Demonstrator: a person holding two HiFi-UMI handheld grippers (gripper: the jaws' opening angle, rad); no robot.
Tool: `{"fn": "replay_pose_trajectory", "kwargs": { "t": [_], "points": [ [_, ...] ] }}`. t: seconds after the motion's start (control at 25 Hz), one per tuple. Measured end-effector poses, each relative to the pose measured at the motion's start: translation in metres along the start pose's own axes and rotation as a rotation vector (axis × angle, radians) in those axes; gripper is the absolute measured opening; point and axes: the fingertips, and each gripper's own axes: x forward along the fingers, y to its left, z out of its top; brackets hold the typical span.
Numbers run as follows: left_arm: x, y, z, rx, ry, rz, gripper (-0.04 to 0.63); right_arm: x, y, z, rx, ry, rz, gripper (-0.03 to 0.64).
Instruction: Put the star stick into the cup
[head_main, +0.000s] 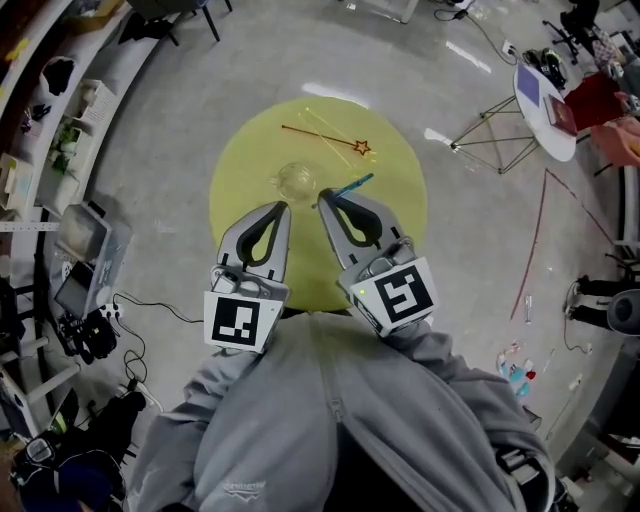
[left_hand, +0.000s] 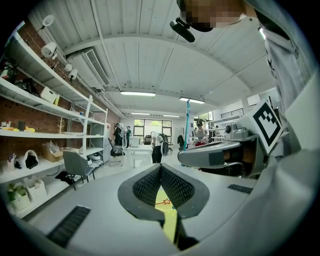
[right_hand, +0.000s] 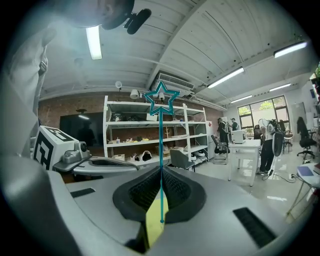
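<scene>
The right gripper (head_main: 323, 195) clamps the blue star stick (right_hand: 161, 140) by its tail beside the mid-frame cup (head_main: 297, 181), ready for insertion; the left gripper (head_main: 284, 207) is clenched on nothing.

**Reporter:** Where is the table (head_main: 235, 215) open?

**Photographer:** Bare along the rim at 9 and 3 o'clock. Cup (head_main: 297, 181) at centre, blue star stick (head_main: 355, 185) just beside it toward 2; orange star stick (head_main: 322, 139) lies across 12.

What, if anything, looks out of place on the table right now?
Nothing stands out. The clear cup stands on the yellow table, a red star stick lies flat beyond it, and the right tool is shut on the teal star stick.
</scene>
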Motion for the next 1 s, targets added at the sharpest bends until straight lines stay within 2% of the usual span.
{"fn": "replay_pose_trajectory", "kwargs": {
  "t": [0.44, 1.0],
  "points": [
    [0.017, 0.023, -0.022, -0.03, 0.037, -0.02, 0.017, 0.03, -0.012, -0.013, 0.015, 0.023, -0.018, 0.037],
    [0.051, 0.048, -0.075, -0.055, 0.079, -0.038, 0.017, 0.072, -0.038, -0.061, 0.043, 0.054, -0.033, 0.037]
  ]
}}
